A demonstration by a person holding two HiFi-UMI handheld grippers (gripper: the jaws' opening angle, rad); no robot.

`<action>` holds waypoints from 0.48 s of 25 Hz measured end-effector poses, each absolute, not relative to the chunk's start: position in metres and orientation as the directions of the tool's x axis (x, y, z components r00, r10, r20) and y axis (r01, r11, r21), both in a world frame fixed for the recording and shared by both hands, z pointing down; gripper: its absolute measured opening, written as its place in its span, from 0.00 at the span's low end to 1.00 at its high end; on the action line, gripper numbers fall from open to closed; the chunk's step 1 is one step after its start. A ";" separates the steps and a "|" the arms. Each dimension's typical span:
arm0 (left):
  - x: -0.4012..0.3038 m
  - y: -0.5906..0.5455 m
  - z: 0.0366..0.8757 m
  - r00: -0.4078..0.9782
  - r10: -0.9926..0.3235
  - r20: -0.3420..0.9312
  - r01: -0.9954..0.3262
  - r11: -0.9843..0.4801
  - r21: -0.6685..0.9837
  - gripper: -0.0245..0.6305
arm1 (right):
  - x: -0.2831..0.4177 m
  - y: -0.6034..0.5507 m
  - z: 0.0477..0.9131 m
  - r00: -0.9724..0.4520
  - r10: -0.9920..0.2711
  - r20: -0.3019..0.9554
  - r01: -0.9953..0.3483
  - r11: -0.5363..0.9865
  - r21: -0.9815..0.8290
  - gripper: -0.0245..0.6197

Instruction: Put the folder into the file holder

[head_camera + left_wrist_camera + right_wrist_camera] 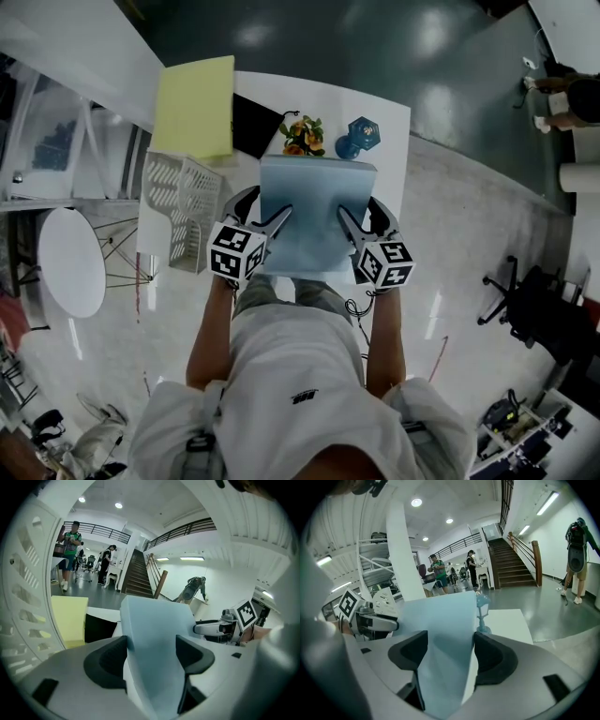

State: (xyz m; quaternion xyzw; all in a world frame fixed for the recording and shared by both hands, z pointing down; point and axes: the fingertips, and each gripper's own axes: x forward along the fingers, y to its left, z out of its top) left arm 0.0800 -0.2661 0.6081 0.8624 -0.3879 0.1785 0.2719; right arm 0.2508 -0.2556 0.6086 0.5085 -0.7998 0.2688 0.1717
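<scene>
We're looking down on the white table, and the whole job turns on the white perforated file holder at its left side. Just beyond the file holder lies a yellow folder, flat and out of the way. To the right of the file holder we have the blue folder, the one that counts. It's not in the holder yet. It's carried between both claws and, as we judge it, clear of the tabletop. Beyond the file holder and a touch to the right, a black sheet lies tucked beside the yellow folder.

Now the left gripper. Its jaws stand wide, yet they're pinching the blue folder's near left part, a pad against each face, with the file holder's perforated wall close on its left. The right gripper mirrors it on the folder's near right part, again a pad on either face.

Why two grips? We reckon one on each side keeps a floppy, bowed folder from sagging or swinging, and lets us steer its edge across to the file holder.

Farther right of the file holder, just behind the folder's far edge, sit the potted flowers and a small blue lantern ornament. Both are worth keeping clear of on the way over.
</scene>
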 end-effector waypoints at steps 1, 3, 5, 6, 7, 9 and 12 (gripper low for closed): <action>0.080 -0.267 0.603 0.637 -0.577 0.511 -0.765 -0.556 0.326 0.55 | 0.251 -0.256 0.605 -0.422 -0.726 0.543 -0.907 0.340 -0.249 0.53; 0.080 -0.268 0.595 0.640 -0.585 0.497 -0.762 -0.564 0.317 0.55 | 0.252 -0.258 0.598 -0.417 -0.736 0.534 -0.909 0.344 -0.237 0.52; 0.081 -0.270 0.587 0.643 -0.593 0.485 -0.760 -0.571 0.309 0.55 | 0.252 -0.259 0.591 -0.415 -0.743 0.526 -0.910 0.347 -0.228 0.52; 0.081 -0.271 0.583 0.644 -0.597 0.479 -0.760 -0.574 0.306 0.55 | 0.252 -0.260 0.587 -0.415 -0.746 0.521 -0.910 0.349 -0.225 0.52; 0.081 -0.271 0.579 0.644 -0.601 0.473 -0.759 -0.576 0.303 0.55 | 0.252 -0.261 0.583 -0.415 -0.750 0.516 -0.910 0.351 -0.222 0.52; 0.081 -0.273 0.572 0.646 -0.608 0.461 -0.758 -0.582 0.295 0.54 | 0.253 -0.263 0.576 -0.414 -0.757 0.505 -0.910 0.354 -0.216 0.52; 0.082 -0.274 0.561 0.651 -0.617 0.442 -0.754 -0.594 0.282 0.54 | 0.255 -0.266 0.567 -0.411 -0.770 0.488 -0.912 0.355 -0.208 0.52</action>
